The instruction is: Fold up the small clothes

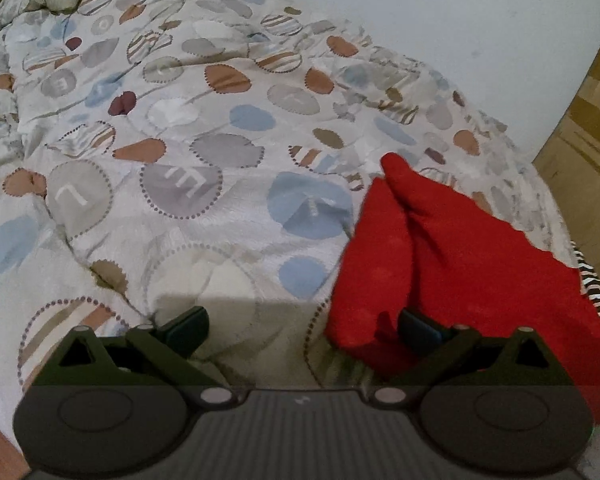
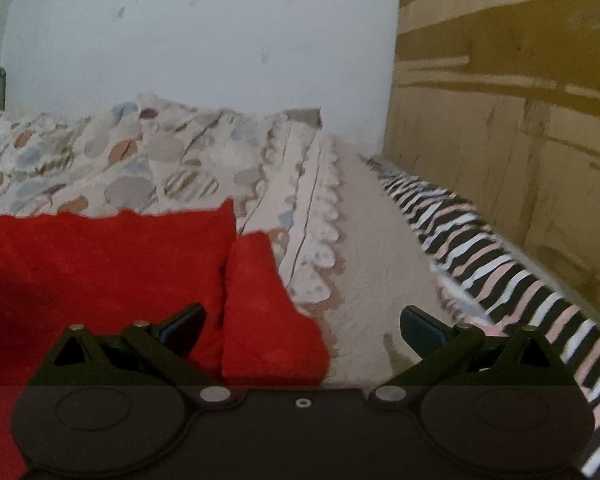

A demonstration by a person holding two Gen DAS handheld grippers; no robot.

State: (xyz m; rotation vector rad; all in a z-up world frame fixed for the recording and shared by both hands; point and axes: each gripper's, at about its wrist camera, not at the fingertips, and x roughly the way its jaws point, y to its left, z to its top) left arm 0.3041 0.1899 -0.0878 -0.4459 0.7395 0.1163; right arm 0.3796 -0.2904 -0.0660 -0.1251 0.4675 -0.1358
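Grippers both wide open, holding nothing. Left gripper sits over bare bedspread, its right finger just at the near edge of the red garment, which lies to its right, long axis running away toward the wall. Right gripper has the garment at its left, one flap between its fingers, so probably nearer. Striped cloth further right.
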